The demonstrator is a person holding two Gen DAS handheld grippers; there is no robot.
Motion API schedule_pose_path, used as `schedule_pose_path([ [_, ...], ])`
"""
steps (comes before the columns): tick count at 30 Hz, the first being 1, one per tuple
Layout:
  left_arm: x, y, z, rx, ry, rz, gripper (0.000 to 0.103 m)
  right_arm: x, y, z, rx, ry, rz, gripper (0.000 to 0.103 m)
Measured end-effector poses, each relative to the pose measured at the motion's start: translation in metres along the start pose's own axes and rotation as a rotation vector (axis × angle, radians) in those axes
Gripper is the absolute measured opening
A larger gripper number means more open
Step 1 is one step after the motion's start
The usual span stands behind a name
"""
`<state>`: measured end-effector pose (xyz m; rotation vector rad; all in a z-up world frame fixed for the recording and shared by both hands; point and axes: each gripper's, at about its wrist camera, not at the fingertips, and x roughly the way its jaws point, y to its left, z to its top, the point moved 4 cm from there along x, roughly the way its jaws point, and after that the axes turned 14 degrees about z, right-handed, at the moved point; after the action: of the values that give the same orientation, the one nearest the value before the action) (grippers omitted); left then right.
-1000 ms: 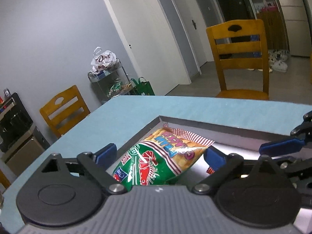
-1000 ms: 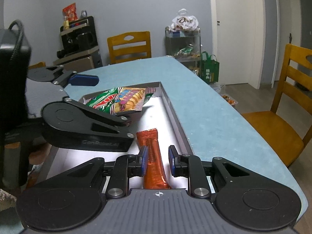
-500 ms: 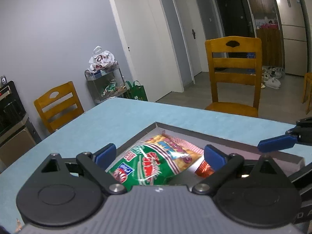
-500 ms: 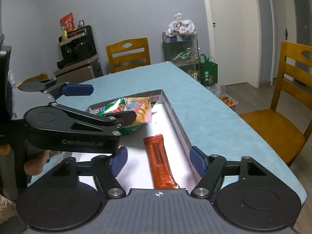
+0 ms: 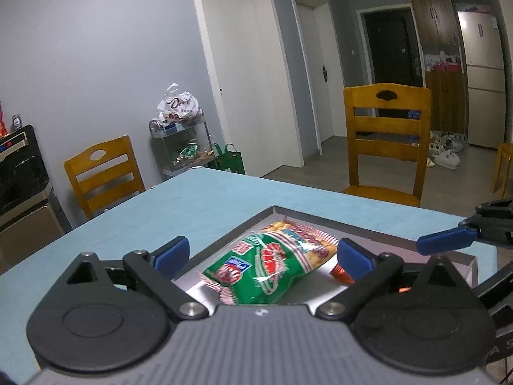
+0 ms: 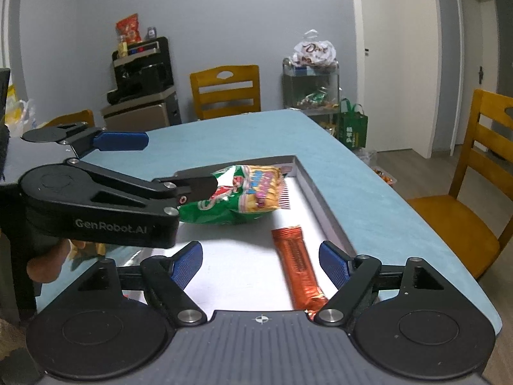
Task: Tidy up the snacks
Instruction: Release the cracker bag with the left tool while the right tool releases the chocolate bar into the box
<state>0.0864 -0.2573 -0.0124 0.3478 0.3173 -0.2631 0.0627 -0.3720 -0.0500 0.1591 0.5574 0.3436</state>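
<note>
Snacks lie inside a shallow grey tray [image 6: 323, 205] on the blue counter [image 6: 368, 186]: a green and yellow snack bag [image 6: 243, 195] toward the tray's far corner, at 12 o'clock from the right wrist camera, and an orange snack bar [image 6: 296, 266] lying flat on the tray's white floor nearer that camera, at about 1 o'clock, close to the tray's right wall. The bag and the bar lie apart.

The right hand-held gripper [image 6: 261, 258] hangs over the near part of the tray with its blue-padded fingers spread wide; the bar lies between them, nearer the right finger, and neither pad touches it. It has hold of nothing.

The left hand-held gripper [image 5: 261, 253] is likewise spread wide and empty. In its own view the snack bag [image 5: 272, 263] lies between its fingers, touching neither, with one end of the orange bar [image 5: 340, 272] showing at 3 o'clock of the bag, partly hidden behind the right-side finger. From the right wrist view the left hand-held gripper [image 6: 160, 166] comes in from 9 o'clock, its lower finger crossing in front of the bag's left end.

Yellow wooden chairs [image 5: 386, 141] stand around the counter.
</note>
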Motion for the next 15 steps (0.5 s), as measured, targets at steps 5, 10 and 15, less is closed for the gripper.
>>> schedule_pose_path([
  [5, -0.014, 0.019, -0.005, -0.020, 0.004, 0.019, 0.100, -0.001, 0.016, 0.003, -0.025, 0.002, 0.009, 0.082],
  [10, -0.028, 0.040, -0.011, -0.042, 0.011, 0.027, 0.100, -0.003, 0.033, 0.006, -0.047, 0.002, 0.032, 0.083],
  [15, -0.041, 0.059, -0.017, -0.041, 0.011, 0.050, 0.100, -0.001, 0.050, 0.008, -0.071, 0.011, 0.047, 0.085],
])
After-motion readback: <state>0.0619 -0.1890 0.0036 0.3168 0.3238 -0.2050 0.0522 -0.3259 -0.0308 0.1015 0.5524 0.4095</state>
